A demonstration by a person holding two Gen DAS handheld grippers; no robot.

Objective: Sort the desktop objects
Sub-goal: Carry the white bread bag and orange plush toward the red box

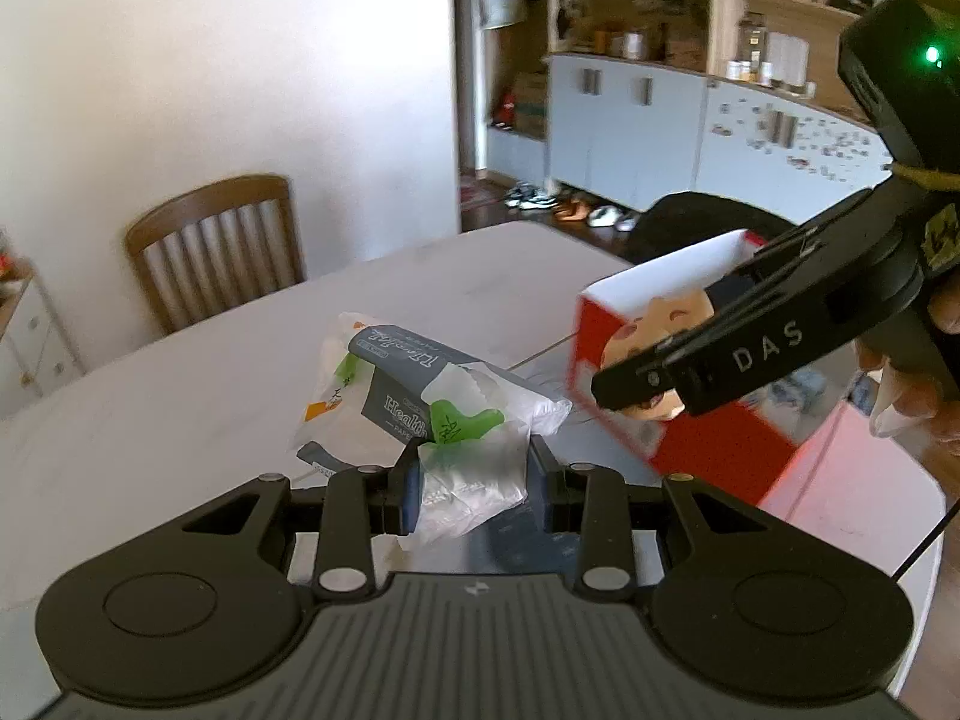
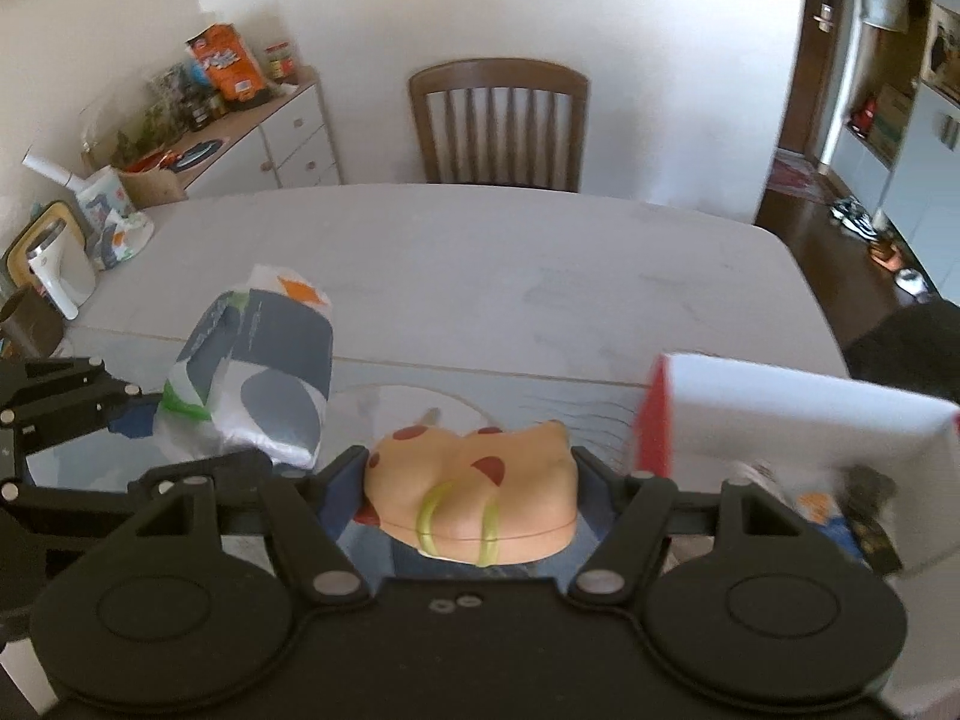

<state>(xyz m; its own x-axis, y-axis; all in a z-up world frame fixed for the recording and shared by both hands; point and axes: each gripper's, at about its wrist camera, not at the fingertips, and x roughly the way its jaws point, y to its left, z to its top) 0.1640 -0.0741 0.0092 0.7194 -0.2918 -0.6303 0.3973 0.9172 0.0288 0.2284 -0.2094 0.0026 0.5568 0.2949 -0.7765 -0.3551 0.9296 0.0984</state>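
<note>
My left gripper is shut on the crinkled plastic end of a grey and white tissue pack, lifted above the white table. From the right wrist view, the tissue pack hangs at the left, with the left gripper behind it. My right gripper is shut on a tan toy with red spots and green rings. The left wrist view shows that right gripper holding the toy over a red and white box. The open box stands just right of the toy.
A wooden chair stands at the table's far side. A sideboard with snack bags and jars runs along the left wall, and a white appliance sits by the table's left edge. A dark chair back rises beyond the box.
</note>
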